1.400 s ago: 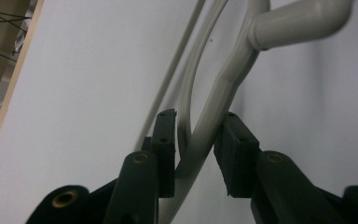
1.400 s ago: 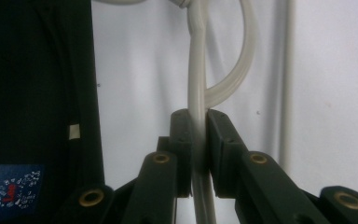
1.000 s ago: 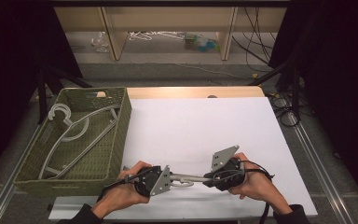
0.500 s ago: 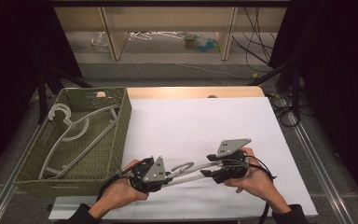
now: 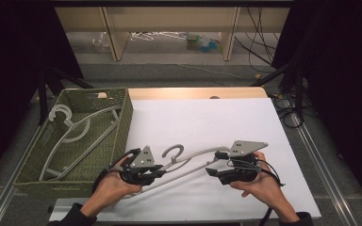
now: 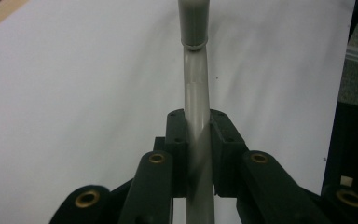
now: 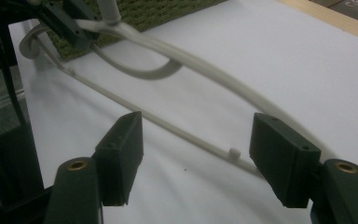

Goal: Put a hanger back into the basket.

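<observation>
The left gripper [image 5: 162, 172] is closed tight on the shoulder bar of the grey hanger [image 5: 193, 162], and in the left gripper view the bar [image 6: 196, 107] runs straight up between the two pressed jaws. The right gripper [image 5: 214, 163] has just been opening its jaws; in the right gripper view they stand wide apart with the thin lower rod of the hanger [image 7: 186, 133] passing between them, and the pads do not press it. The hanger is over the white table sheet [image 5: 207, 117], near the front edge, just beside the green basket [image 5: 125, 113] where another hanger [image 5: 75, 136] lies.
</observation>
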A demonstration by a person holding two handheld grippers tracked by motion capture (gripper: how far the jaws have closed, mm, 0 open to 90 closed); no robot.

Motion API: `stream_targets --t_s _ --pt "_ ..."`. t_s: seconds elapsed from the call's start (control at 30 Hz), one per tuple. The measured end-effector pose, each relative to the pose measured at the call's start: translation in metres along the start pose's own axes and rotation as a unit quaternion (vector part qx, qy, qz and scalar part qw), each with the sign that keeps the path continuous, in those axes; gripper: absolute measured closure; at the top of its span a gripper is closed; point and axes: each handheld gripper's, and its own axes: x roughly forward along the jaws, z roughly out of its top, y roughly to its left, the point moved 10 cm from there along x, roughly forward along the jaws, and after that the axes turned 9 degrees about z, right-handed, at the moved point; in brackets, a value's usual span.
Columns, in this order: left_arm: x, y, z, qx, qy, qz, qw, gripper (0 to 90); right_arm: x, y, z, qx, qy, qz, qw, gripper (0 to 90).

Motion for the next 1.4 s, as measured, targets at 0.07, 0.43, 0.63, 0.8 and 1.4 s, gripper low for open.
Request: stream_targets --t_s 0.07,0.43,0.63,0.8,1.4 --pt "-0.005 0.003 0.003 -0.009 -0.008 0.002 0.9999 79.1 -0.002 0.0 0.0 0.004 -0.012 -0.006 0.9999 35.3" --pt "-0.029 0.015 0.018 -0.069 -0.05 0.005 0.9963 79.0 -0.005 0.003 -0.014 0.024 -0.031 -0.018 0.9991 29.5" --pt "-0.052 0.024 0.025 -0.09 -0.075 0.011 0.993 79.1 -0.004 0.006 -0.018 0.024 -0.031 -0.015 0.9991 29.1" --pt "-0.063 0.029 0.028 -0.097 -0.082 0.018 0.9917 79.0 -0.005 0.007 -0.021 0.026 -0.033 -0.018 0.999 27.1" --pt "-0.097 0.056 0.042 -0.121 -0.097 0.019 0.9878 79.0 -0.003 0.01 -0.026 0.032 -0.028 -0.015 0.999 26.9"
